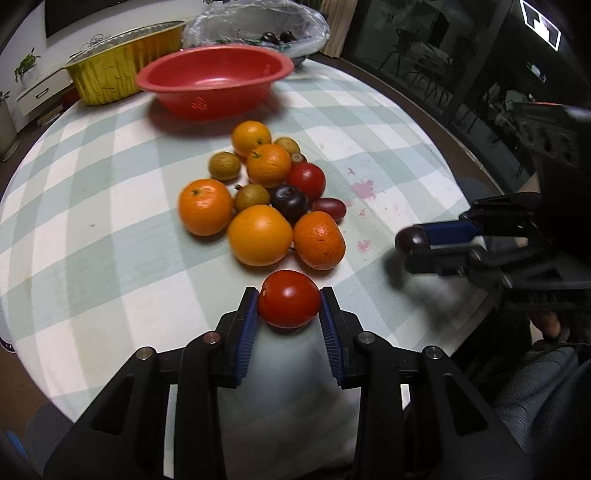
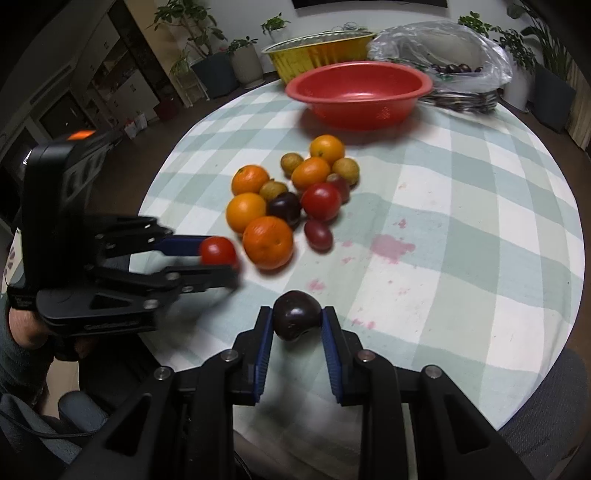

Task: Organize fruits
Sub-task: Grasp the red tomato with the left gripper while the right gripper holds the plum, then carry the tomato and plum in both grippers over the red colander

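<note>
My left gripper (image 1: 289,301) is shut on a red tomato (image 1: 289,298), held just above the checked tablecloth on the near side of the fruit pile. From the right wrist view the same tomato (image 2: 218,251) shows between the left gripper (image 2: 221,258) pads. My right gripper (image 2: 297,319) is shut on a dark purple plum (image 2: 296,319), lifted off the cloth; the left wrist view shows that plum (image 1: 412,239) at the right gripper (image 1: 410,245) tips. A pile of oranges (image 1: 259,235), small brown fruits, another tomato (image 1: 306,181) and a plum (image 1: 290,201) lies mid-table.
A red bowl (image 1: 214,79) stands empty behind the pile, with a yellow foil tray (image 1: 110,74) to its left and a clear plastic bag (image 1: 258,26) of dark fruit behind it. Pink stains mark the cloth (image 2: 391,245). The round table's edge (image 1: 476,162) curves close on the right.
</note>
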`<act>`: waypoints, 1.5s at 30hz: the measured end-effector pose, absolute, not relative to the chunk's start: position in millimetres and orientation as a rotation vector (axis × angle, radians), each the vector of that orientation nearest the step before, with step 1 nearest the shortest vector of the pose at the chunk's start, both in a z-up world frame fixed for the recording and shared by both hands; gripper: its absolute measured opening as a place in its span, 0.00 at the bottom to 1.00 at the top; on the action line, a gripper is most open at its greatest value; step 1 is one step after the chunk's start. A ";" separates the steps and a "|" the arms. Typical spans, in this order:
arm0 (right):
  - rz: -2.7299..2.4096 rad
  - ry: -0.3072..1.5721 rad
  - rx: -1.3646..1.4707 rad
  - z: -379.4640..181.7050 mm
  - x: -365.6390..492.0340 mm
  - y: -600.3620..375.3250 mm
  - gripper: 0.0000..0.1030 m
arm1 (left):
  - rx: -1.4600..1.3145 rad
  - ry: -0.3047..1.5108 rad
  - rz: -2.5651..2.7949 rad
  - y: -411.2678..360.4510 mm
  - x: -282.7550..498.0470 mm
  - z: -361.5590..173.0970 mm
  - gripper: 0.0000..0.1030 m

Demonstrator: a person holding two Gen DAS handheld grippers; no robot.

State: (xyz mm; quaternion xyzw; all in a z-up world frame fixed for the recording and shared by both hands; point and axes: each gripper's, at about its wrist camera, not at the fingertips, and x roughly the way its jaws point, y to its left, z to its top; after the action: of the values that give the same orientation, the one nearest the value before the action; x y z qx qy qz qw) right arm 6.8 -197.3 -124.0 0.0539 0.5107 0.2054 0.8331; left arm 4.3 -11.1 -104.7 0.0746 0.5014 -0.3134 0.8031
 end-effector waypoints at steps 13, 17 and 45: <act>0.386 0.920 0.143 -52.5 107.1 -237.6 0.28 | 0.185 0.847 -0.624 -4.1 131.6 -19.5 0.30; 0.380 0.905 0.115 -42.2 160.5 -234.1 0.28 | 0.240 0.842 -0.602 -26.3 185.6 -22.5 0.30; 0.355 1.076 -0.103 -115.8 277.7 -194.8 0.29 | 0.452 1.004 -0.596 -92.6 269.4 -116.0 0.33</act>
State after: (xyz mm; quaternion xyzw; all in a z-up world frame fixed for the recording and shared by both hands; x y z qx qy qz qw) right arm 277.7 -194.8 -115.8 -0.0489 0.5095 0.1681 0.8425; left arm 269.4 -92.6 -116.0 0.2117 0.4698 -0.2791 0.8103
